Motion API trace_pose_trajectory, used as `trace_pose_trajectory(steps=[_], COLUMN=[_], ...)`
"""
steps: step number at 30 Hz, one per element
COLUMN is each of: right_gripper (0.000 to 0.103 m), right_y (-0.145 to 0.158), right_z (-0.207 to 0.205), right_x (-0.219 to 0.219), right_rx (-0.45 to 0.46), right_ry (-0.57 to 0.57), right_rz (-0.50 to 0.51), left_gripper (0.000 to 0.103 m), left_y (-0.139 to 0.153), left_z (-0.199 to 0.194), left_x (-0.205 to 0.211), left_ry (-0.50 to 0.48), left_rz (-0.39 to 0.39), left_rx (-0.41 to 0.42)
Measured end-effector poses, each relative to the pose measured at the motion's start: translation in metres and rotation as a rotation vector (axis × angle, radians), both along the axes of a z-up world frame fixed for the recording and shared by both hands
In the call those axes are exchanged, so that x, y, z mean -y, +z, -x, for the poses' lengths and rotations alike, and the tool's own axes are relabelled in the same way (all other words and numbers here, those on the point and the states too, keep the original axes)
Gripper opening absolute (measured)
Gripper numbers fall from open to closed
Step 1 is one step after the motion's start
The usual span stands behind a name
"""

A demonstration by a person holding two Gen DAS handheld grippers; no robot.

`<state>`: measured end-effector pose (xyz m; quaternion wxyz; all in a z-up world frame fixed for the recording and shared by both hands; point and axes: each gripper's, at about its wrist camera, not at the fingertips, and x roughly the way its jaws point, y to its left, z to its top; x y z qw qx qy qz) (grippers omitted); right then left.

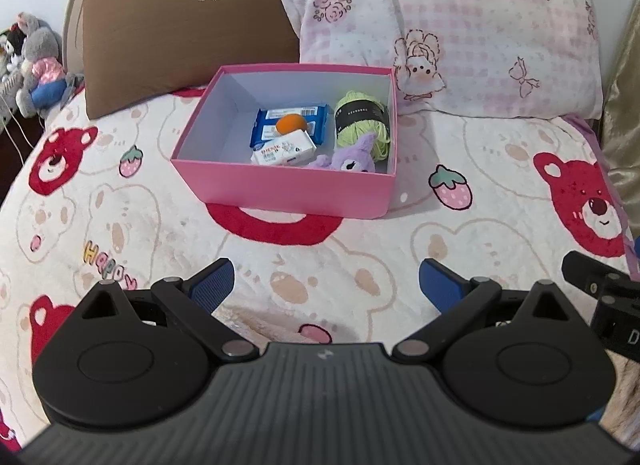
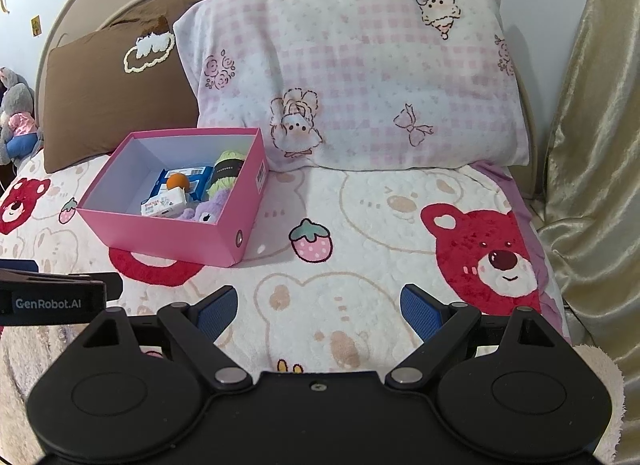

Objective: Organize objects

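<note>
While both tools (image 1: 326, 285) (image 2: 319, 309) gape empty, the pink box (image 1: 280, 189) (image 2: 160, 235) sits well ahead.

Both tools share one build — a ribbed black housing flanked by two round black discs, with black linkage arms pinned by silver rivets. The left gripper (image 1: 326, 285) and right gripper (image 2: 318, 311) carry blue, textured finger pads (image 2: 418, 311). White "GenRobot.AI" lettering marks the left tool's side; a small screw sits centred on the right housing.
</note>
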<state>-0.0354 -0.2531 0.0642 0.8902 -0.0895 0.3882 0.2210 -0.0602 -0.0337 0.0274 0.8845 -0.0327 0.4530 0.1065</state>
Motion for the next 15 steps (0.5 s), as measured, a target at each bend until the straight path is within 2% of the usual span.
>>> trace_pose_trajectory(steps=[15], right_gripper=[0.091], right_y=[0.0011], right_z=[0.0001], right_x=[0.0046], right_rx=[0.007], right_ry=[-0.009], right_rz=[0.000], left_gripper=[0.100], left_y=[0.0019], left_z=[0.0014], left_x=[0.0024], left_ry=[-0.007], left_rz=[0.000], left_rx=[-0.001])
